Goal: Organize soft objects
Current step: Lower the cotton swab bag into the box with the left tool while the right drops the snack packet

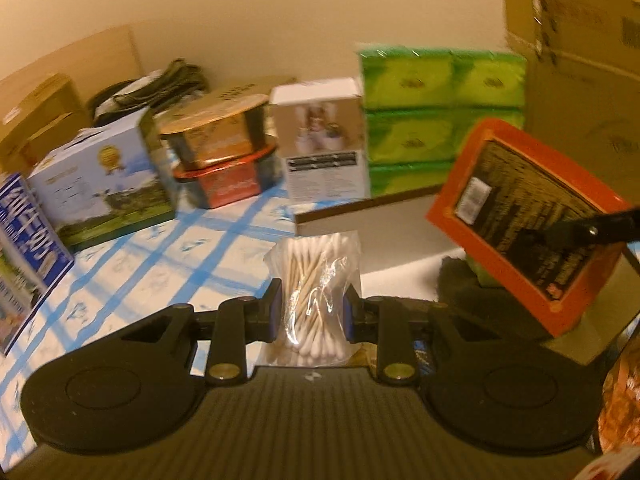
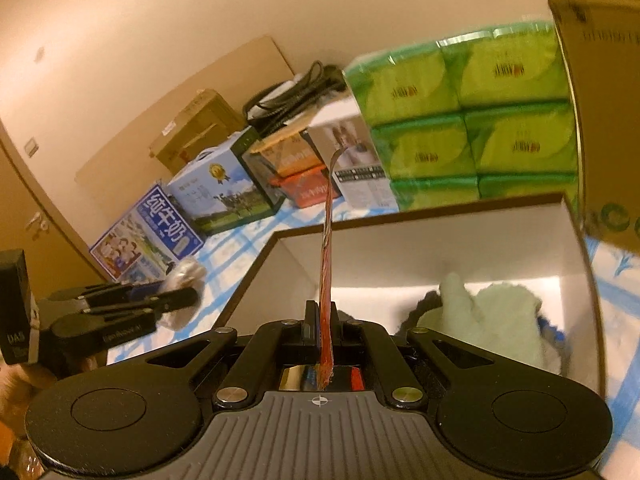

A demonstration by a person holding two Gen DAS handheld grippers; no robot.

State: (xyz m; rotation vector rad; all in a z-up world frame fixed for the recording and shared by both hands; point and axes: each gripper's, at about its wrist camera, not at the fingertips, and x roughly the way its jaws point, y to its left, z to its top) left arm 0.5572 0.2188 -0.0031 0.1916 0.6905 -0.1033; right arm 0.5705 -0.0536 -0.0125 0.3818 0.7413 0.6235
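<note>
Left tongs point(image 1: 312, 314) clamp a cotton-swab bag point(image 1: 316, 280); right tongs point(image 2: 323, 320) pinch an orange packet point(image 2: 326, 276).

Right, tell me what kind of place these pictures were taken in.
Probably a room in a home used for storage, though I can't be sure. Cardboard boxes are stacked against a bare wall, a bulk pack of green tissue packets stands behind milk cartons, and everything sits on a blue-checked cloth.

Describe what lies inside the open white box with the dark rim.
Inside the white box with the dark rim lie a pale green fluffy cloth and something dark and fuzzy beside it. The box floor beneath them is hidden.
</note>
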